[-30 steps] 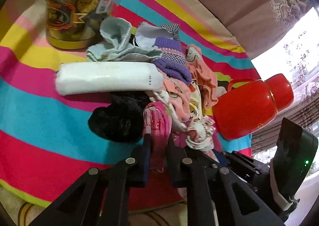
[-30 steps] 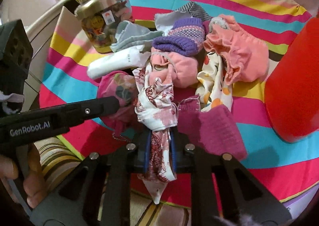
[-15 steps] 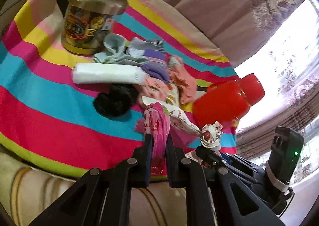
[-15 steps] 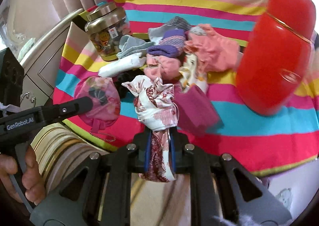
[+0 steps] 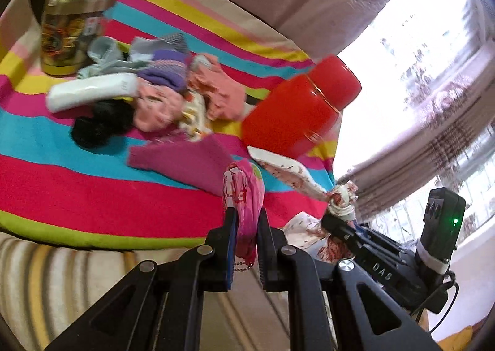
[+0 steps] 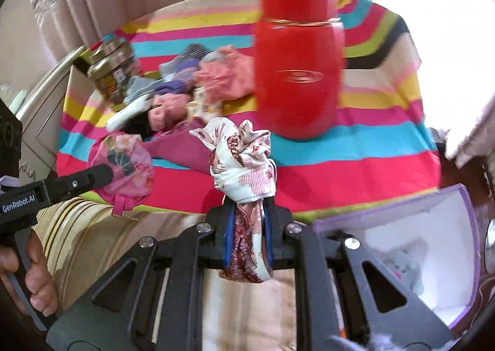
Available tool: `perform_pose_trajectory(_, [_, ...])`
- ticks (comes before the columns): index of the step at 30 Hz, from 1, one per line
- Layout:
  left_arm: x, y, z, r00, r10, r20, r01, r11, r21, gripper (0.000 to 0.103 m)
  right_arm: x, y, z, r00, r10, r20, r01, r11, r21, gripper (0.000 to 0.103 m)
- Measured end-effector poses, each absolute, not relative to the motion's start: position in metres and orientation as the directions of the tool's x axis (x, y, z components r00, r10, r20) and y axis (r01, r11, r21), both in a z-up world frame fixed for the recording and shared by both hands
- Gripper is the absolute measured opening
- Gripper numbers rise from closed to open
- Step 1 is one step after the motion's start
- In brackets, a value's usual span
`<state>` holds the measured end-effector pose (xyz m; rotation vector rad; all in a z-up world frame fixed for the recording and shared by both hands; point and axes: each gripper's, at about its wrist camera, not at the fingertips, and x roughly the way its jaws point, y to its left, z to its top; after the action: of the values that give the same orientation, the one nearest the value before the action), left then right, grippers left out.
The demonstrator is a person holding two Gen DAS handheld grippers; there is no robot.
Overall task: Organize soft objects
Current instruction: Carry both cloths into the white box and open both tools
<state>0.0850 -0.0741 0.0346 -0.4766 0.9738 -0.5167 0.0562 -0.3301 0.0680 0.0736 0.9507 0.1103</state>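
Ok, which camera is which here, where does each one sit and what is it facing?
Left wrist: on the left gripper, looking down its fingers past the clamped pink floral pouch at the striped cloth; the right gripper shows lower right.
Right wrist: on the right gripper, clamped on the white-and-red patterned cloth, facing the red flask; the left gripper and a hand show at left.
Shared: flask, both held pieces, gold-lidded jar, clothes pile.

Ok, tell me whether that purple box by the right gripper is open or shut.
Open. The purple box shows its white inside from above, with something pale lying in it; no lid is visible over it.
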Motion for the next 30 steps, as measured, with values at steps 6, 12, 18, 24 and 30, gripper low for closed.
perform_pose_trajectory(6, [0.072,-0.113,0.039,0.415,-0.649,-0.638,0.263,0.757,-0.598,0.013,0.029,-0.385,0.077,0.597,0.041,-0.801,0.054,0.994,0.092,0.019])
perform_pose_trajectory(12, [0.058,-0.153,0.041,0.356,-0.689,-0.632,0.328,0.725,-0.606,0.013,0.003,-0.429,0.074,0.582,-0.034,-0.812,0.155,0.985,0.07,0.019])
perform_pose_trajectory(18, [0.043,-0.194,0.04,0.291,-0.715,-0.636,0.388,0.696,-0.604,0.013,-0.018,-0.456,0.064,0.551,-0.112,-0.827,0.234,0.972,0.025,0.019])
perform_pose_trajectory(24, [0.034,-0.223,0.038,0.232,-0.732,-0.641,0.427,0.669,-0.609,0.014,-0.033,-0.47,0.059,0.529,-0.146,-0.836,0.271,0.963,0.003,0.022])
perform_pose_trajectory(30, [0.027,-0.239,0.03,0.191,-0.707,-0.68,0.442,0.681,-0.584,0.026,-0.039,-0.475,0.055,0.518,-0.168,-0.839,0.289,0.957,-0.012,0.059])
